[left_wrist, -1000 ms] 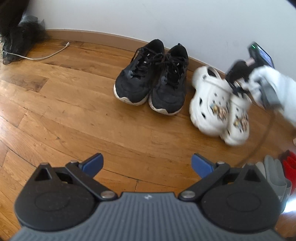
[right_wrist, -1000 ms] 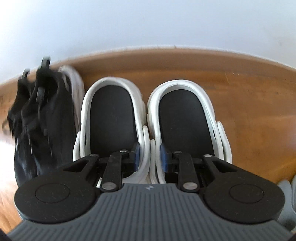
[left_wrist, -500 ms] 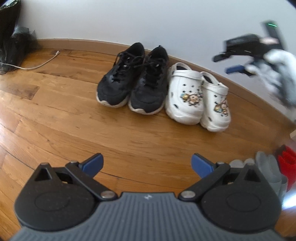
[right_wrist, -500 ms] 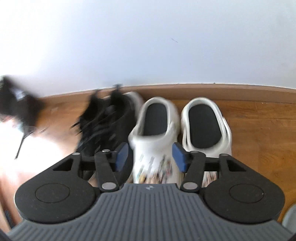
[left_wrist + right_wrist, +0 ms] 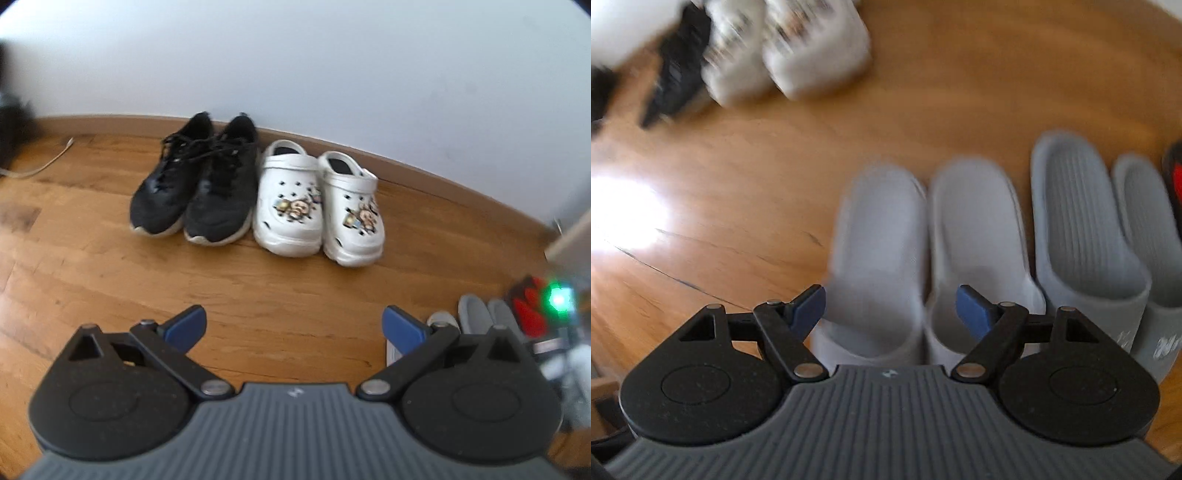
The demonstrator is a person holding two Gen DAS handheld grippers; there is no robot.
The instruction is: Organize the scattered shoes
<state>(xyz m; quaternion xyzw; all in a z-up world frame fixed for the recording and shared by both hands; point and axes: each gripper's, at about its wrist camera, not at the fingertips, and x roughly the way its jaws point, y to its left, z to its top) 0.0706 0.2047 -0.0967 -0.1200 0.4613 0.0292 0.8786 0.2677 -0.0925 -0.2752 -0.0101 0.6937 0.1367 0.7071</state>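
Note:
A pair of black sneakers [image 5: 195, 192] and a pair of white clogs [image 5: 317, 210] with charms stand side by side against the wall. My left gripper [image 5: 293, 326] is open and empty above the bare floor in front of them. My right gripper [image 5: 890, 308] is open and empty, hovering over a pair of white slippers [image 5: 923, 254]. A pair of grey slides [image 5: 1093, 229] stands right of the slippers, with a red shoe [image 5: 1174, 173] at the frame edge. The clogs [image 5: 786, 48] and sneakers [image 5: 676, 85] appear blurred at the top left of the right wrist view.
Wooden floor [image 5: 258, 288] with a baseboard along the white wall. A white cable [image 5: 44, 162] and a dark object lie at far left. The grey slides [image 5: 484, 317] and red shoe [image 5: 528, 306] show at right, next to the right gripper's green light [image 5: 559, 299].
My right gripper let go of the white clogs, opened, pulled back from the wall and swung down over the white slippers. The left gripper's view rose slightly; it stays open.

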